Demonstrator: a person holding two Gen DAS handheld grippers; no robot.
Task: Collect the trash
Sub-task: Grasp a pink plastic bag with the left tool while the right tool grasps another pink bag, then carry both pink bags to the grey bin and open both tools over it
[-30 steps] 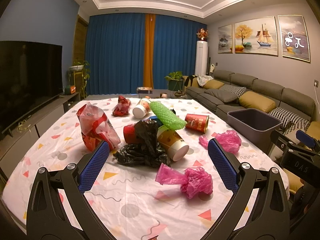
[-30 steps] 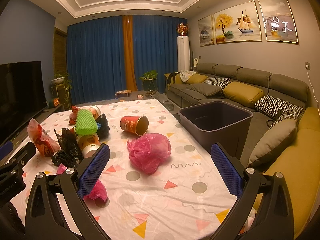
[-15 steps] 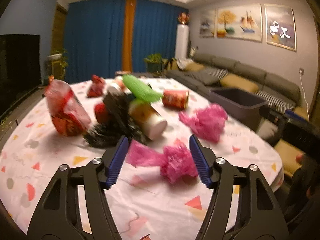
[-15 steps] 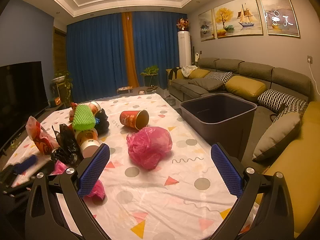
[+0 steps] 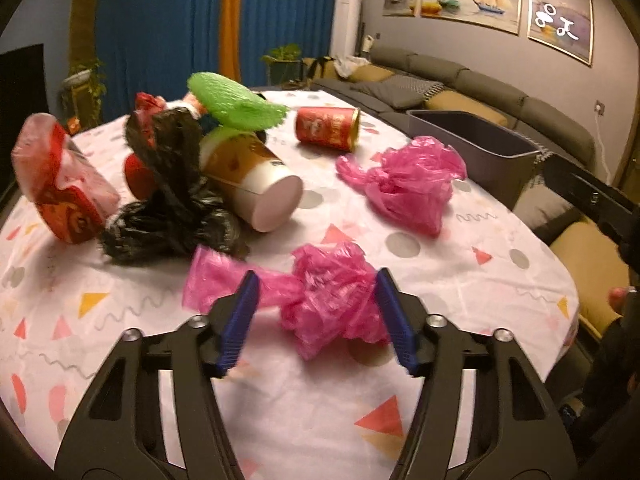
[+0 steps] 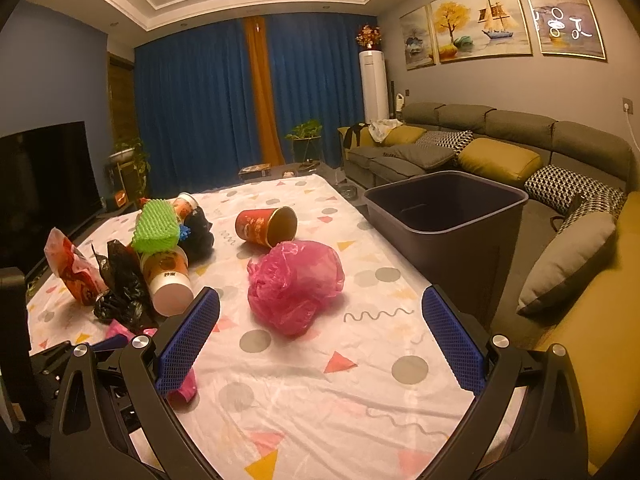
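Pink crumpled bag (image 5: 332,296) sits between the closing left gripper (image 5: 316,320), seemingly untouched; thin plastic could slip free.

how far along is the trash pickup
Barely started. Done: nothing; the bin looks empty. In hand: the left gripper is closing around the near pink bag, pads not yet pressing; the right gripper is open, short of the far pink bag. Left: both pink bags, the black bag, paper cup, red can, green net and red wrapper.
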